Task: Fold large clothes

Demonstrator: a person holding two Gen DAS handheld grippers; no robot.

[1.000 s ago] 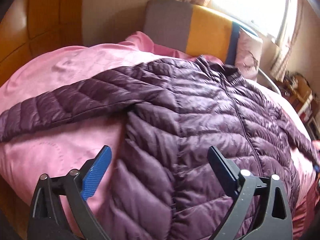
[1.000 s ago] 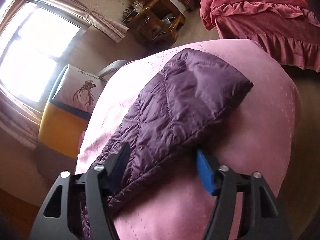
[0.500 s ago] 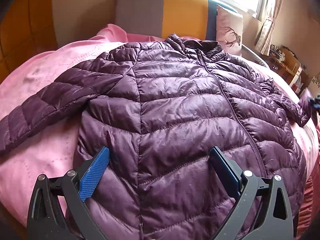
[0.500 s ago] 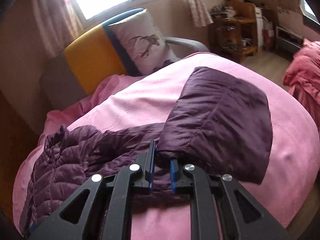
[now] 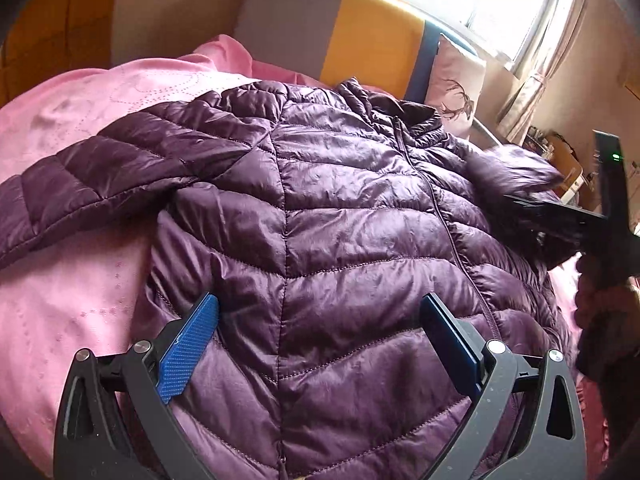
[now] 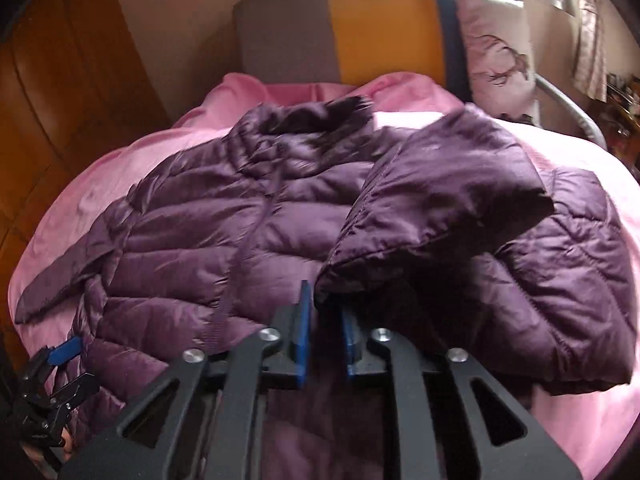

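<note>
A purple quilted jacket [image 5: 320,220] lies front up, zipped, on the pink bedcover [image 5: 60,300]. My left gripper [image 5: 318,304] hovers open over the jacket's lower front, nothing between its blue pads; the right wrist view catches it [image 6: 70,364] at the hem. My right gripper [image 6: 325,308] has the jacket's right sleeve [image 6: 440,208] folded over the chest. Its jaws are opening, with the cuff's edge still between the pads, which no longer pinch it. From the left wrist view it [image 5: 520,204] enters from the right. The other sleeve [image 5: 80,184] lies stretched out to the left.
A grey, orange and blue headboard [image 5: 360,32] and a deer-print pillow [image 5: 456,88] stand behind the jacket. Wooden wardrobe doors [image 6: 60,100] rise at the left. A person's hand [image 5: 600,300] holds the right gripper. A window and cluttered shelves lie to the right.
The right gripper shut on the sleeve's cuff, swung it from the bed's right side across onto the jacket's chest, and its jaws have since parted. The left gripper stayed open over the hem.
</note>
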